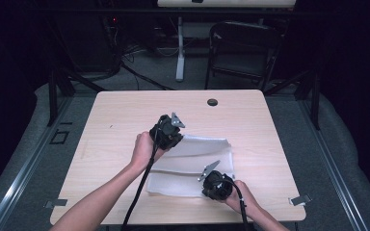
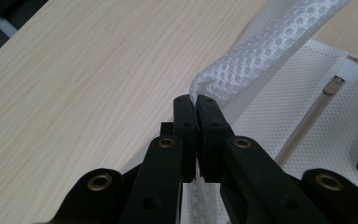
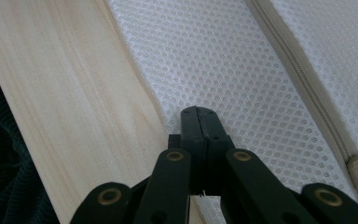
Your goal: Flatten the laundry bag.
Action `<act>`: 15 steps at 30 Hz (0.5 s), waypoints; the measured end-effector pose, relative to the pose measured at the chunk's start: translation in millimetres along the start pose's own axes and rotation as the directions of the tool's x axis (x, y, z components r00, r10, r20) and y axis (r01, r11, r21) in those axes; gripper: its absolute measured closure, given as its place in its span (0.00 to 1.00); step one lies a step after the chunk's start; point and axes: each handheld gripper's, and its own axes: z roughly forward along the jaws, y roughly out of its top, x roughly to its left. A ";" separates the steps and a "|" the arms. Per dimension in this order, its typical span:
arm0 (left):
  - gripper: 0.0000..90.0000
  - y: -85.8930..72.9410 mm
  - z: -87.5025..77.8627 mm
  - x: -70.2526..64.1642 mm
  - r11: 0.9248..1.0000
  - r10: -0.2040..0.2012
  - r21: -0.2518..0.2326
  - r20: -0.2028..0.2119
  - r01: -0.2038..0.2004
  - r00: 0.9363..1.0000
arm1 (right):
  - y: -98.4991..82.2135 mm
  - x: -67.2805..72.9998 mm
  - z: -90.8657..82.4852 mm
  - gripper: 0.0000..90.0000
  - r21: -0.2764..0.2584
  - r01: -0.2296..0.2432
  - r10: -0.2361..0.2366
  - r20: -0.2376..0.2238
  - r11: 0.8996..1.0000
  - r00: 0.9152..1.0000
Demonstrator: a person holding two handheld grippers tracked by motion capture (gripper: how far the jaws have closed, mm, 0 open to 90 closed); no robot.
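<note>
So there's a white mesh bag [image 1: 192, 163] lying on the table [image 1: 125, 120], toward the near edge. The left gripper [image 2: 196, 100] has its jaws clamped on a bunched fold of the mesh, lifted off the wood. The right gripper [image 3: 199, 112] is closed too, pressed on the bag's near edge, with the zipper [image 3: 303, 79] running just beside it.

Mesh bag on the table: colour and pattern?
White mesh bag with a honeycomb pattern of small holes and a beige zipper; clearest in the right gripper view.
</note>
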 end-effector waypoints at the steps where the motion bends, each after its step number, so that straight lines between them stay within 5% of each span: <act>1: 0.98 0.5 -0.5 1.0 1.000 0.002 -0.002 -0.006 -0.002 1.000 | -0.1 0.2 -0.2 1.00 0.002 -0.001 0.001 -0.001 1.000 1.000; 15: 0.98 8.4 -6.4 12.2 1.000 -0.011 -0.005 -0.041 0.011 0.999 | -1.4 1.0 -1.5 1.00 0.015 0.005 -0.005 -0.019 1.000 1.000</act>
